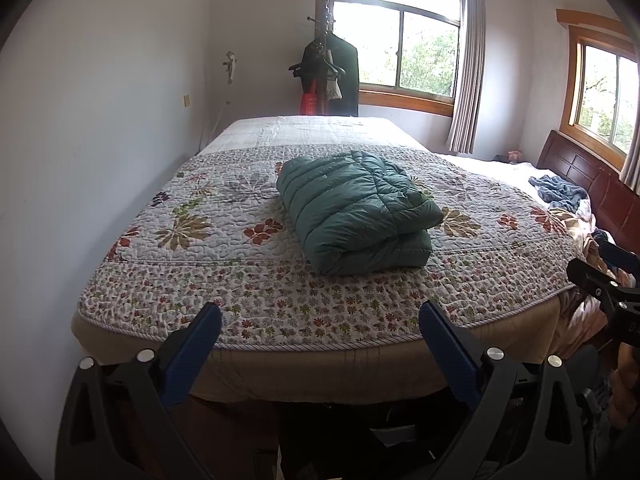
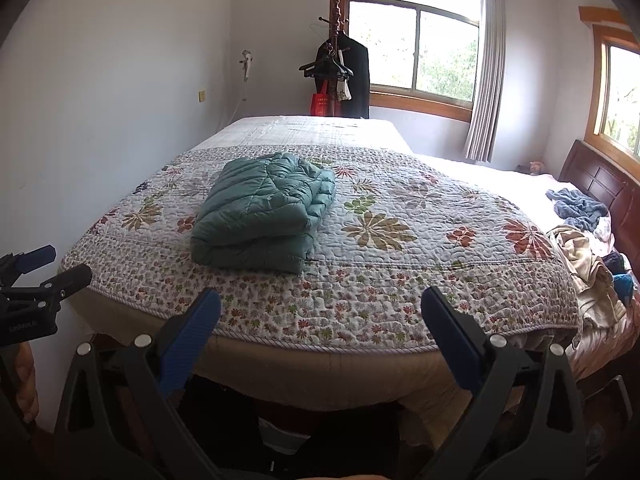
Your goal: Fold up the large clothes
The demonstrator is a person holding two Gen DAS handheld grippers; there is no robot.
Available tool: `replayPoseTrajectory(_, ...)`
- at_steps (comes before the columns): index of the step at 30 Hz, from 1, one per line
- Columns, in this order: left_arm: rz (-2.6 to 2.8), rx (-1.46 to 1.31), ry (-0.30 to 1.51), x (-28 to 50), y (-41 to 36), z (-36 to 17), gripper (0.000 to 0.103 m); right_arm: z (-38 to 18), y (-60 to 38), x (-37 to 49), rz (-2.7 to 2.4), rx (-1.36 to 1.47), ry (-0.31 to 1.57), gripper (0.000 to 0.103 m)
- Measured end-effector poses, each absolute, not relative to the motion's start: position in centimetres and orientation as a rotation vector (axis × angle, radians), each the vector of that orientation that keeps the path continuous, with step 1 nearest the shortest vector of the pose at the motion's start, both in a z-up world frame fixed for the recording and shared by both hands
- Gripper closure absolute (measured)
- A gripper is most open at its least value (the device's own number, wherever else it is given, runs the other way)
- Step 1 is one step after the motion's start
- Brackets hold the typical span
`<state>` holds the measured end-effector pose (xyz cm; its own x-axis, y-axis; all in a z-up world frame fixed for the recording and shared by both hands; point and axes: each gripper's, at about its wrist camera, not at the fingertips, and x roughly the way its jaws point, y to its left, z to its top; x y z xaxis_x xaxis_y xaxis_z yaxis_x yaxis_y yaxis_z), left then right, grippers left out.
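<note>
Both the left gripper point(image 1: 320, 316) and right gripper point(image 2: 320, 300) are hanging spread and empty, the folded jacket point(image 1: 354, 212) is lying ahead on the quilt point(image 1: 224, 288), risking puffing open.

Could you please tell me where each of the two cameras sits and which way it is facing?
Left wrist: on the left gripper, off the bed's near edge, facing the folded green jacket; open jaws and the right gripper show.
Right wrist: on the right gripper, further right, same heading; open jaws, the left gripper and a hand show.
Shared: jacket, floral quilt, coat rack, windows.
</note>
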<state>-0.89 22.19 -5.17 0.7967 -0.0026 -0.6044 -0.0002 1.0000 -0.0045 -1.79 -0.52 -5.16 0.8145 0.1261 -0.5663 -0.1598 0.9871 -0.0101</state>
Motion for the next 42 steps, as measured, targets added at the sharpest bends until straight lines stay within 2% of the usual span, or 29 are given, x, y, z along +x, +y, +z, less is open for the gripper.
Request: replayPoseTrajectory(42,-0.006,-0.006,0.659,-0.60,22.50,-5.41,0.004,-4.94,-0.36,-1.58,0.152,-0.072,0.597,0.003)
